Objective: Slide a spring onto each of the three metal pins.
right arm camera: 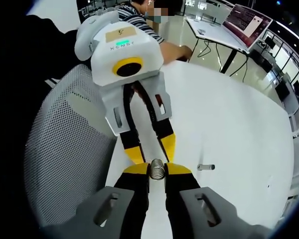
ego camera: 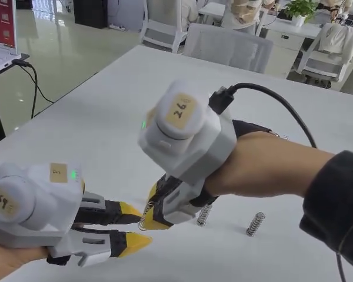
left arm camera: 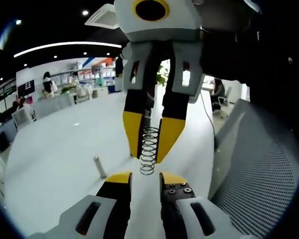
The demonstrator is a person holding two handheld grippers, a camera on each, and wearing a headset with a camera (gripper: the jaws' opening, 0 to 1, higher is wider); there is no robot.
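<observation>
A white worktop (ego camera: 106, 117) is seen, and everything on it is placed here by reference to the held spring (ego camera: 145, 217). A grey mesh chair (ego camera: 229, 47) is set at the worktop's far edge, well beyond that spring.

The right tongs (ego camera: 148, 212) are held above and to the right of the held spring and angled down at it. They are closed narrowly on it, so that the coil is pinched between the yellow tips, with its free end left sticking out over the worktop.

The left tongs (ego camera: 142, 225) are held just left of the held spring and pointed at it. Their tips are parted and nothing is gripped between them. In the left gripper view the spring's lower end is seen just at the gap between those tips.

2 more springs are stood upright on the worktop. The nearer standing spring (ego camera: 204, 214) is found just right of the held spring and the farther standing spring (ego camera: 255, 224) further right again. Whether a pin is inside either cannot be told.

1 bare metal pin (left arm camera: 98, 167) is stood upright near the held spring, to its left in the left gripper view.
</observation>
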